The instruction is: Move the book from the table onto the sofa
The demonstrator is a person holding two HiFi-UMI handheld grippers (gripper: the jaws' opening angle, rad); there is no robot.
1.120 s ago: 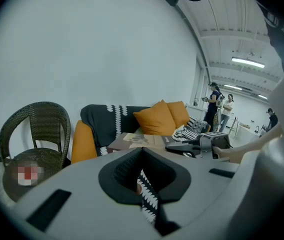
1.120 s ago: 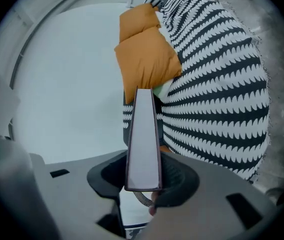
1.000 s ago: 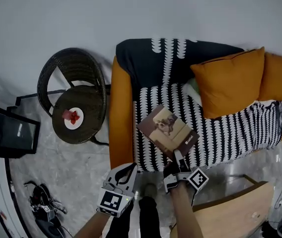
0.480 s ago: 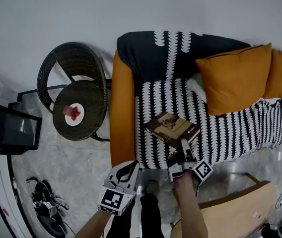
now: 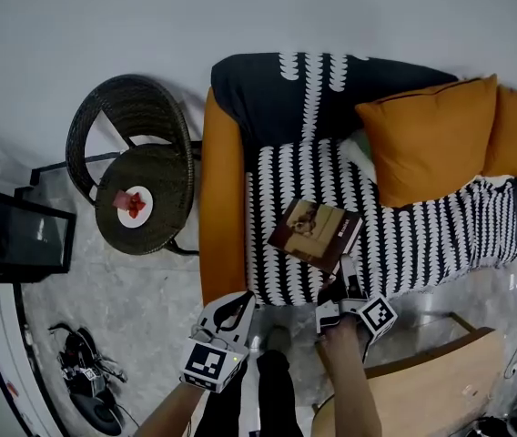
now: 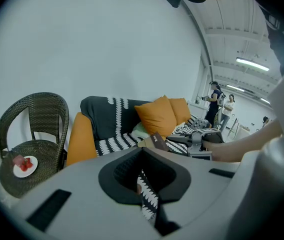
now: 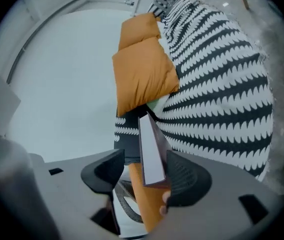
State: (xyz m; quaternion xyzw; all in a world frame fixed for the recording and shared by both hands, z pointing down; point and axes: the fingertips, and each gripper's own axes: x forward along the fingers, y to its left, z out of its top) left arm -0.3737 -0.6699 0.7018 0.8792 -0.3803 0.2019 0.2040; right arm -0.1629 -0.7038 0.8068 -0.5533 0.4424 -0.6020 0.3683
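On the sofa (image 5: pixel 281 185) seat, in the head view, the book (image 5: pixel 316 234) appears to lie flat, cover up, its near corner at the right hand-held gripper (image 5: pixel 343 271). The orange cushion (image 5: pixel 427 139) sits well clear, and the wicker chair (image 5: pixel 131 144) and tabletop (image 5: pixel 422 385) are off to the sides.

In the left gripper view, the left hand-held gripper (image 6: pixel 143 186) is closed on nothing.

In the right gripper view, the jaws have just been opening and stand wide, with the book's (image 7: pixel 152 149) edge between them, unpressed. Backing straight out should avoid dragging it.
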